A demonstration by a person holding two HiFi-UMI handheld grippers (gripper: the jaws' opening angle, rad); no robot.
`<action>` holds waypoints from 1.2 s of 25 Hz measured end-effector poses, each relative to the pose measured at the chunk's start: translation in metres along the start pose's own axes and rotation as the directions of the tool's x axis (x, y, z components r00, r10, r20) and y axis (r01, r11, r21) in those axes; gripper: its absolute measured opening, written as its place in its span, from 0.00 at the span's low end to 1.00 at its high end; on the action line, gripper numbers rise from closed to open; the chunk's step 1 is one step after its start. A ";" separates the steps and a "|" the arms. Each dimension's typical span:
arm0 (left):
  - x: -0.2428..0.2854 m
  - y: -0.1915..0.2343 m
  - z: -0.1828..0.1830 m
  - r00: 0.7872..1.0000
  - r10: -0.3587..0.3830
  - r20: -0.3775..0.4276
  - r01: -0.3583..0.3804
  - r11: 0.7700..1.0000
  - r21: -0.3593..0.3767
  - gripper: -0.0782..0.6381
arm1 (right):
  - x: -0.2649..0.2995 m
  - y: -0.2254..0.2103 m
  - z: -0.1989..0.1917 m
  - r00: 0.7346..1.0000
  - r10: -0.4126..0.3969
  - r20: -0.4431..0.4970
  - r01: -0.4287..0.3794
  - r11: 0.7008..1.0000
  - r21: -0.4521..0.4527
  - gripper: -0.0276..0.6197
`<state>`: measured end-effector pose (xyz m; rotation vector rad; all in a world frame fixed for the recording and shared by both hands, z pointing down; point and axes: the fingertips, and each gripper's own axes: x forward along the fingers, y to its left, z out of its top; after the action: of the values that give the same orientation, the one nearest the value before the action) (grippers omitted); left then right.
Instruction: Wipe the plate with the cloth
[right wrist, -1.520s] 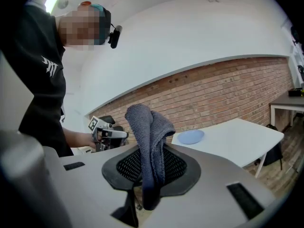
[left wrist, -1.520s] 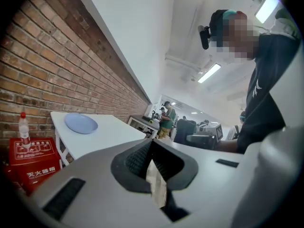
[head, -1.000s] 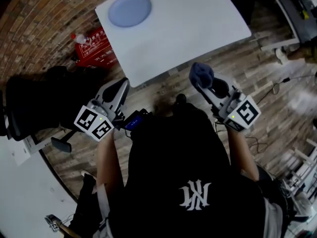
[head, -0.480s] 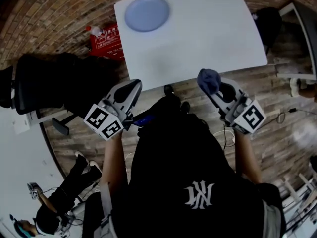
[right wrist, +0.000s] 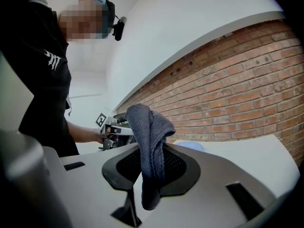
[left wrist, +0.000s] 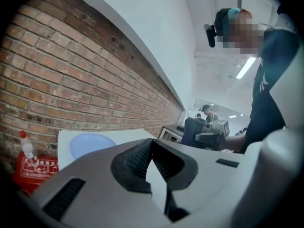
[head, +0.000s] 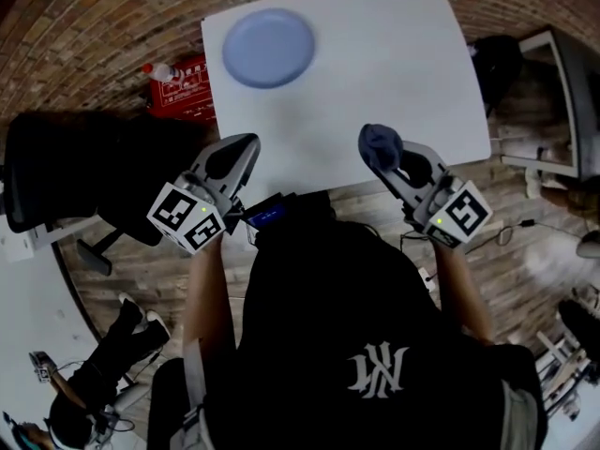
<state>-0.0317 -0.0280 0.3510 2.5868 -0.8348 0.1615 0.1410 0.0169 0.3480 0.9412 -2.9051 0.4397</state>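
A round pale blue plate [head: 267, 48] lies on the far left part of the white table [head: 394, 64]; it also shows in the left gripper view [left wrist: 89, 145]. My right gripper [head: 384, 153] is shut on a dark blue cloth [head: 379, 142] and hovers over the table's near edge, well short of the plate. The cloth [right wrist: 149, 141] hangs bunched between the jaws, with a sliver of the plate [right wrist: 191, 146] behind it. My left gripper [head: 239, 150] is shut and holds nothing, at the near left edge of the table; its pads meet at the tips [left wrist: 151, 144].
A red box [head: 183, 87] with a bottle on it sits on the floor left of the table, against the brick wall [left wrist: 71, 65]. A black chair [head: 75, 172] stands at the left. Another person [head: 84, 411] is at the lower left. A desk [head: 562, 92] stands to the right.
The table and plate have drawn nearer in the head view, and both grippers now reach over the table's near edge. The cloth stays pinched in the right gripper.
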 end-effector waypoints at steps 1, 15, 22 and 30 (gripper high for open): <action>0.006 0.005 0.003 1.000 0.008 -0.017 -0.008 1.000 0.020 0.11 | 0.006 -0.007 0.003 1.000 0.006 -0.002 -0.006 1.000 0.002 0.18; 0.039 0.083 0.005 0.997 0.042 -0.067 -0.045 0.998 -0.039 0.11 | 0.083 -0.079 0.010 0.996 0.050 -0.076 -0.051 0.999 -0.012 0.18; 0.049 0.147 -0.003 0.988 0.144 -0.064 -0.151 0.980 -0.132 0.11 | 0.145 -0.113 0.019 0.981 0.162 -0.111 -0.168 0.985 -0.045 0.18; 0.064 0.220 -0.038 0.959 0.256 -0.120 -0.278 0.929 -0.245 0.12 | 0.202 -0.142 0.030 0.967 0.219 -0.128 -0.229 0.971 -0.066 0.18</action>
<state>-0.1069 -0.2080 0.4781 2.1995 -1.0966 0.2246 0.0607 -0.2158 0.3836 0.5568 -2.9036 0.3730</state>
